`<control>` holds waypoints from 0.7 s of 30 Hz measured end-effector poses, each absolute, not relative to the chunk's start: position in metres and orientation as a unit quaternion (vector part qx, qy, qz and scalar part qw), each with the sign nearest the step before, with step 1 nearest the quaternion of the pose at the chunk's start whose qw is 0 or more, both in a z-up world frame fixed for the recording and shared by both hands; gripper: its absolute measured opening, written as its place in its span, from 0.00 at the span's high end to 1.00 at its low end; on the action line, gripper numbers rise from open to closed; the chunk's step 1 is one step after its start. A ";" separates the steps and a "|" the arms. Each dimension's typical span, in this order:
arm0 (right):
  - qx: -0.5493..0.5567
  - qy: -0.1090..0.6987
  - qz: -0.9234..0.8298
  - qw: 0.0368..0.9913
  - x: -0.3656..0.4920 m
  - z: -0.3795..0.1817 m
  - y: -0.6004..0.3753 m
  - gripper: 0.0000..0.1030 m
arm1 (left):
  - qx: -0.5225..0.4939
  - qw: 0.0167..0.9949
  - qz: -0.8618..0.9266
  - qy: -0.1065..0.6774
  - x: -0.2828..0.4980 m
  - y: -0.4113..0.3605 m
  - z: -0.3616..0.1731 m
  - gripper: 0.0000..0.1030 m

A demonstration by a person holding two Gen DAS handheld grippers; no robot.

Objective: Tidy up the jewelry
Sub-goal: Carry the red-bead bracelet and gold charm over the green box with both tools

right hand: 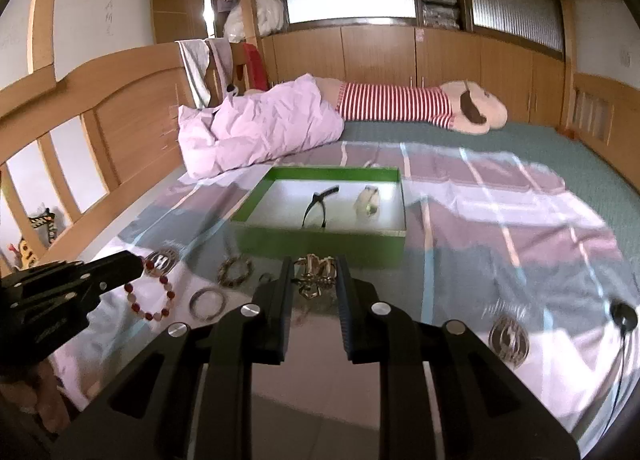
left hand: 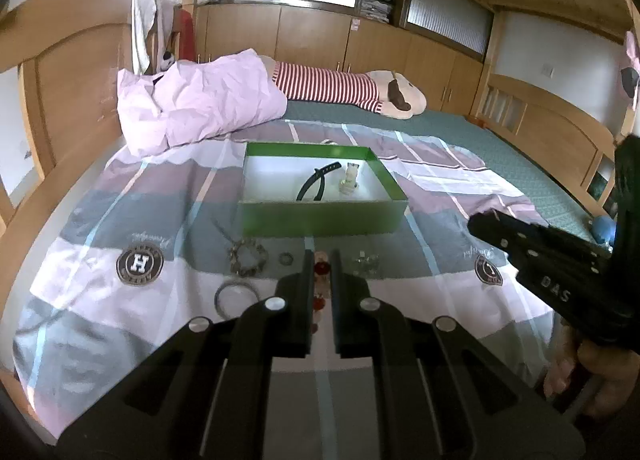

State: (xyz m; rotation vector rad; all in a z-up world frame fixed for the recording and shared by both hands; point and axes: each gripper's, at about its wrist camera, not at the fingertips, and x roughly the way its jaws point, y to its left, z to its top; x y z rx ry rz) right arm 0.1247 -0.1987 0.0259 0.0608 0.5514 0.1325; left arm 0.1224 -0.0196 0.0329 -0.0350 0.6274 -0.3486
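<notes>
A green box (left hand: 320, 216) (right hand: 320, 246) lies on the bed with a black band (left hand: 316, 184) (right hand: 318, 202) and a pale bracelet (left hand: 349, 180) (right hand: 367, 201) inside. My left gripper (left hand: 322, 260) (right hand: 138, 268) is shut on a red and pink bead bracelet (left hand: 322, 280) (right hand: 150, 298), which hangs from it. My right gripper (right hand: 312, 272) (left hand: 480, 220) is open around a gold chain piece (right hand: 314, 274) (left hand: 366, 262) lying on the sheet. A brown bead bracelet (left hand: 247, 258) (right hand: 235, 270), a small ring (left hand: 286, 259) and a grey bangle (left hand: 234, 296) (right hand: 207, 302) lie nearby.
A pink quilt (left hand: 200, 104) and a striped plush toy (left hand: 360, 90) lie at the back of the bed. A wooden headboard (left hand: 60, 80) runs along the left. A black cable with a round end (right hand: 624, 318) lies at the right.
</notes>
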 end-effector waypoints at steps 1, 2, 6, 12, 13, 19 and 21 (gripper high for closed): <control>0.031 0.269 0.063 0.961 0.134 0.029 -0.200 0.80 | -0.017 0.936 -0.172 0.306 0.127 -0.022 0.035 0.93; 0.032 0.267 0.061 0.961 0.143 0.032 -0.201 0.80 | -0.015 0.936 -0.175 0.305 0.133 -0.026 0.039 0.93; 0.050 0.281 0.063 0.956 0.191 0.030 -0.206 0.80 | -0.010 0.937 -0.179 0.299 0.174 -0.042 0.056 0.93; 0.073 0.305 0.046 0.948 0.269 0.009 -0.217 0.80 | 0.008 0.937 -0.179 0.301 0.262 -0.071 0.051 0.93; 0.074 0.314 0.044 0.945 0.283 0.003 -0.219 0.80 | 0.010 0.933 -0.181 0.311 0.282 -0.075 0.043 0.93; 0.082 0.328 0.031 0.940 0.337 -0.020 -0.228 0.80 | -0.005 0.924 -0.166 0.343 0.353 -0.082 0.002 0.89; 0.075 0.337 0.032 0.938 0.348 -0.027 -0.227 0.62 | -0.008 0.926 -0.162 0.342 0.364 -0.082 -0.008 0.50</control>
